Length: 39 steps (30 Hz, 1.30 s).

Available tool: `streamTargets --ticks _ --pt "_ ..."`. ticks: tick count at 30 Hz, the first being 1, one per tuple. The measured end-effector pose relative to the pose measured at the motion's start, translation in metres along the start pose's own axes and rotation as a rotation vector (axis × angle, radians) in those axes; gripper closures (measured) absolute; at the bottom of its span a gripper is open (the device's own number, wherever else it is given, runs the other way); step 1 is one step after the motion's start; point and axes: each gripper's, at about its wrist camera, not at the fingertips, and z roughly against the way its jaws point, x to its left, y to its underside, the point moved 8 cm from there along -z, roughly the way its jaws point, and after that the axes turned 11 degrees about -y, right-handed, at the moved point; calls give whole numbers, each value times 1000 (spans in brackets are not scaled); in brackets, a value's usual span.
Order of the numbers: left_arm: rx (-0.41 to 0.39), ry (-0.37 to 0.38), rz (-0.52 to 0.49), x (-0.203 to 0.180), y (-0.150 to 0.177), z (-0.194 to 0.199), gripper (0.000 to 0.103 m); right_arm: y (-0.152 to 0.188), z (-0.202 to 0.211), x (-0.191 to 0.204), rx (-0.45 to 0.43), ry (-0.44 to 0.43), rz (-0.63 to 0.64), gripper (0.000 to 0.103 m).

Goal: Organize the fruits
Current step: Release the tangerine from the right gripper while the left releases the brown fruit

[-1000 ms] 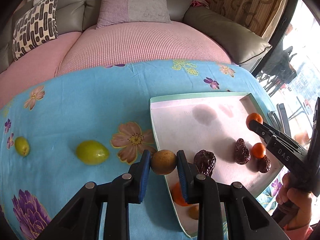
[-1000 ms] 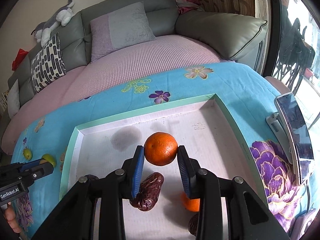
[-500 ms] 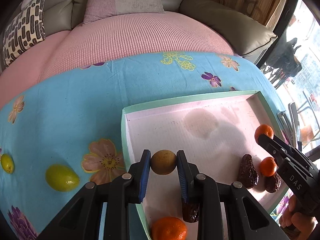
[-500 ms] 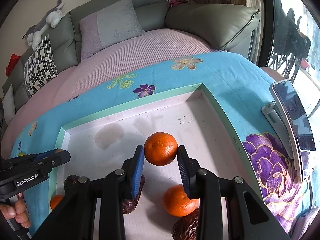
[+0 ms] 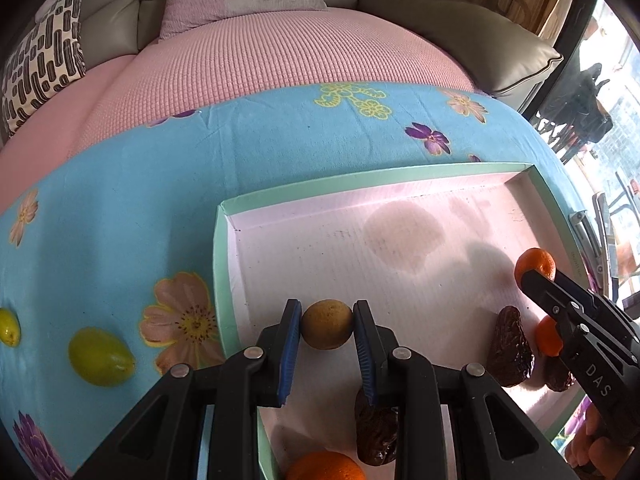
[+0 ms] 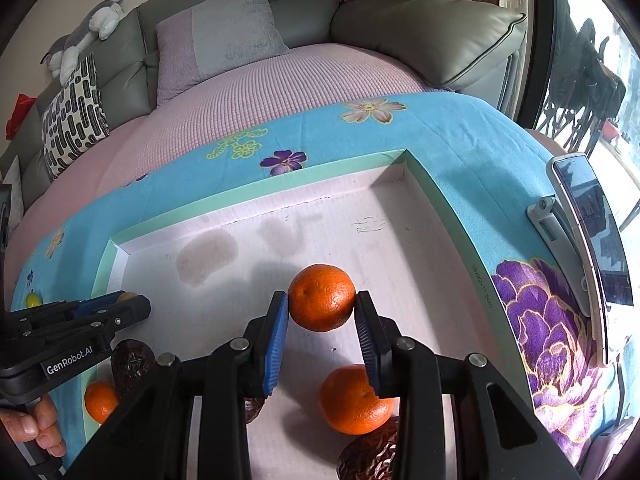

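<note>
a blue flowered cloth [image 5: 120,200] covered the tabletop, and past its far edge sat a grey sofa [image 6: 432,36] with a pink knitted cover [image 5: 260,52], a lilac cushion [image 6: 220,36] and a black-and-white patterned pillow [image 6: 74,120]. a shallow tray [image 5: 218,264] with a mint-green rim and a stained white floor lay on the cloth.

the left gripper [image 5: 327,330] reached in over the tray's left rim, its blue pads closed on a small tan round fruit [image 5: 327,329] held just above the tray floor. to its left, out on the cloth, lay a green fruit [image 5: 100,356] and, farther left, a smaller yellow-green one [image 5: 9,326]. below it, close to the camera, sat a dark date [image 5: 376,436] and an orange [image 5: 324,467].

the right gripper [image 6: 322,312] was levelled over the middle of the tray, its pads clamped on a mandarin [image 6: 321,297]. just beneath its right finger rested a second mandarin [image 6: 352,400] touching a wrinkled date [image 6: 368,456]. to its right, off the tray, a phone [image 6: 592,216] leaned in a stand on the cloth. at the lower left a hand [image 6: 36,428] gripped the left tool's handle.
</note>
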Motion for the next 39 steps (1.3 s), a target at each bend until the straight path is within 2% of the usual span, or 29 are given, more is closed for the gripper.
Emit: streamTargets --ticks 13,22,25,26,31,32,34,35,39 --pt "10 -30 5 -2 1 -2 75 2 -3 -2 15 7 -4 67" --pt "30 -38 23 -2 3 -2 73 2 -4 1 24 36 39 67" --pt "32 -42 15 -3 5 -1 73 3 -3 1 27 34 40 60" --pt "31 -43 16 -3 5 0 73 3 -2 2 26 32 41 54" --pt "23 -50 22 1 4 6 73 2 -1 4 22 29 45 53" --pt "23 -51 22 1 4 7 71 2 -1 4 22 30 45 52" --pt "19 -53 23 3 5 9 57 1 0 5 22 28 42 48" --pt "13 -52 24 3 5 10 54 1 1 5 22 24 42 46" --pt "1 -47 40 5 7 15 52 1 1 7 24 24 45 39"
